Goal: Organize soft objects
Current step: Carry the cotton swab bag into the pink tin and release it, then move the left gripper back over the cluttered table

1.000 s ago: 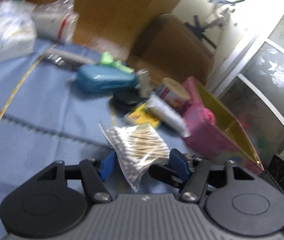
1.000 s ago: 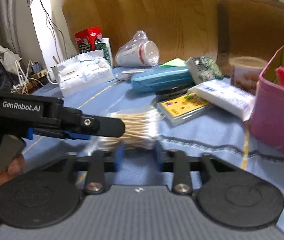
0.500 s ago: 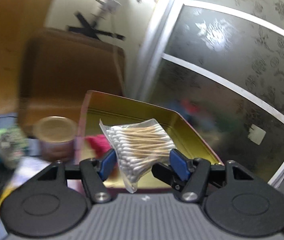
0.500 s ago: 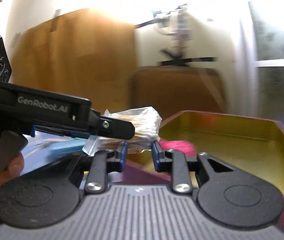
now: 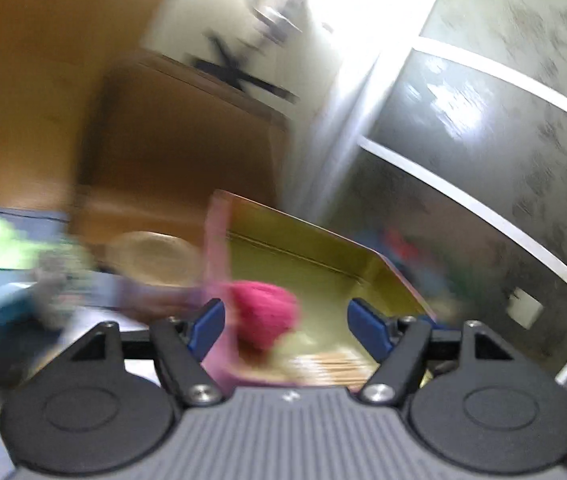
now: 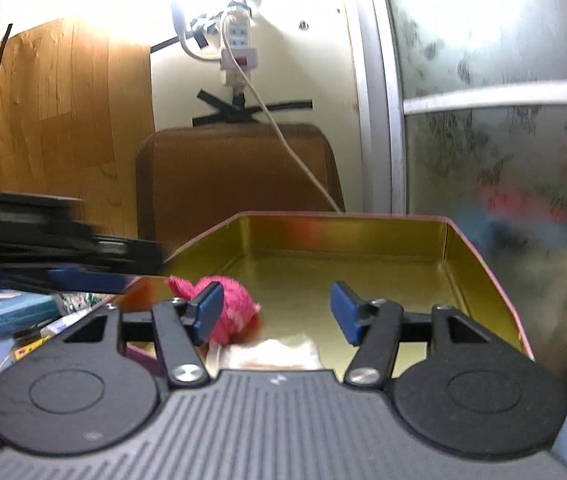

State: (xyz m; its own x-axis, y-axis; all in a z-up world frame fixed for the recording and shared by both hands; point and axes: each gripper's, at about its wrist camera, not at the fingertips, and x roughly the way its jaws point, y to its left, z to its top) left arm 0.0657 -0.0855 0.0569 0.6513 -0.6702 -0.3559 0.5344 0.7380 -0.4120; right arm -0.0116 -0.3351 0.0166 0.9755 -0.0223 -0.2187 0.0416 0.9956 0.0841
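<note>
A clear bag of cotton swabs (image 6: 271, 354) lies on the gold floor of a pink tin box (image 6: 343, 216), beside a pink knitted piece (image 6: 227, 296). My right gripper (image 6: 275, 314) hovers over the tin's near end, its jaws opening with nothing between them. In the blurred left wrist view, my left gripper (image 5: 287, 328) hangs above the swab bag (image 5: 323, 364) and the pink piece (image 5: 263, 312), its jaws also opening and empty. The left gripper (image 6: 63, 248) shows as a dark blur at the left of the right wrist view.
A brown chair back (image 6: 239, 176) stands behind the tin, with a power strip (image 6: 237, 48) and its cable on the wall above. A frosted glass door (image 6: 503, 160) is at the right. A blue case (image 6: 19, 312) and other items lie on the blue-covered table at left.
Both grippers have let go of the swab bag, which dropped into the tin. Their jaws have spread apart. The left gripper has drawn back leftward.
</note>
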